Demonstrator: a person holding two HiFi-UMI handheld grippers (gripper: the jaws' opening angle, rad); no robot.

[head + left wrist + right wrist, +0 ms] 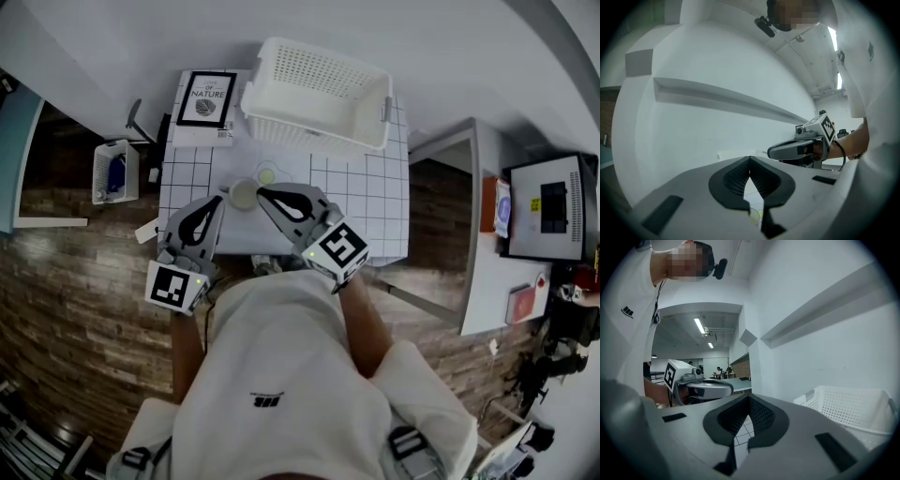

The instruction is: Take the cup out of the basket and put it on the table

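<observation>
A pale round cup (244, 194) stands on the white grid-patterned table (375, 187), in front of the white plastic basket (281, 122), whose inside looks empty. A smaller pale-green round thing (267, 173) lies just behind the cup. My left gripper (222, 198) is at the cup's left and my right gripper (261, 192) at its right, both tips close beside it, neither around it. Both are shut with nothing between the jaws. The left gripper (750, 161) sees the right one (787, 150) opposite. The right gripper (749, 399) sees the left one (710, 389) and the basket (853, 408).
A book (206, 98) lies at the table's back left corner. A small white crate (114, 172) stands on the wooden floor to the left. A side desk with a screen (553, 206) is at the right. A white wall runs behind the table.
</observation>
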